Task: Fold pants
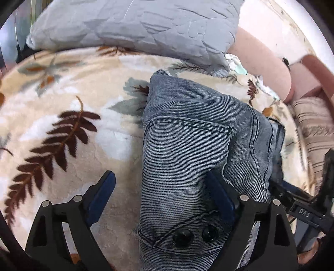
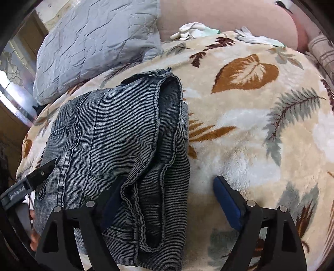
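Grey-blue denim pants lie folded in a compact stack on a cream leaf-patterned blanket. In the left wrist view, my left gripper is open, its jaws straddling the near left part of the stack by the waistband buttons. In the right wrist view, the pants show their layered folded edges, and my right gripper is open over the stack's right edge, left finger on the denim, right finger above the blanket. Each gripper's side shows in the other's view.
A grey quilted pillow lies behind the pants, also in the right wrist view. White gloves rest at the blanket's far edge against a pink cushion. A striped cloth lies at the right.
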Available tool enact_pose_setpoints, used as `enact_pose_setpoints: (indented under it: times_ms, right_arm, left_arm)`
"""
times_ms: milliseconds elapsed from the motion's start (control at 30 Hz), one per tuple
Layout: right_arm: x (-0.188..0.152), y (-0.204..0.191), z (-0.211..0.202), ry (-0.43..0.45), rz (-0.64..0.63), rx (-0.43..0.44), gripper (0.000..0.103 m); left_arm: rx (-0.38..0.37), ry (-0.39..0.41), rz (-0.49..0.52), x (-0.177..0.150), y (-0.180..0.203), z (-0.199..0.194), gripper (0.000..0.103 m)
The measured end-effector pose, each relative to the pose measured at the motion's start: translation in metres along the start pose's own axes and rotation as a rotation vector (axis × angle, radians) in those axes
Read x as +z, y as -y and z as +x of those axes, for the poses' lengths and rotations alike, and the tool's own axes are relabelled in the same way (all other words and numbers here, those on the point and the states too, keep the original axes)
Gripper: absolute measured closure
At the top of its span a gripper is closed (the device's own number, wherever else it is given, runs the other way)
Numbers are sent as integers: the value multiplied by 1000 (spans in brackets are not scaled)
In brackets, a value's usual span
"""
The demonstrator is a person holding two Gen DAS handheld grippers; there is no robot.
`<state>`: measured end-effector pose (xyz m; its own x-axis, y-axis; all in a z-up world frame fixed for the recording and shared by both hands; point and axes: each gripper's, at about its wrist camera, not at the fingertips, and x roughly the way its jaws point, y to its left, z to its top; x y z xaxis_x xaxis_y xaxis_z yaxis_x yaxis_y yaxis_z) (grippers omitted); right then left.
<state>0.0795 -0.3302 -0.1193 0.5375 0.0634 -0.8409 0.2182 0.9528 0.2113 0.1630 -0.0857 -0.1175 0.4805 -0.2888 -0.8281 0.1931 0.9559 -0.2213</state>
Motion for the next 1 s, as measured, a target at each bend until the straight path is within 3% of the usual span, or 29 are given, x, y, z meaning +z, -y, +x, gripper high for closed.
enact_pose_setpoints:
  times_ms: [100, 233, 367, 467, 567, 667, 1000]
  right_arm:
    - [2, 0, -1, 21, 23, -11, 16]
    - [13, -8, -6, -52, 13, -89, 16]
    - [7, -27, -42, -4, -72, -217, 15]
    - [-9, -39, -74, 40, -136, -274, 15]
    - [-31, -44, -104, 107, -168, -271, 15]
    - [-58, -49, -131, 171, -186, -260, 15]
    - [-105, -49, -164, 208, -175, -235, 10]
  left_arm:
    - [42, -10, -12, 6, 1, -3, 13]
    - [117, -10, 0, 6, 2, -16, 13]
    - [197, 49, 68, -6, 3, -52, 13]
    - [221, 6, 61, -22, -1, -69, 13]
    - [212, -68, 89, -41, 0, -73, 13]
    - [264, 33, 137, -66, 8, -93, 13]
    - [230, 114, 194, -90, 24, -137, 13]
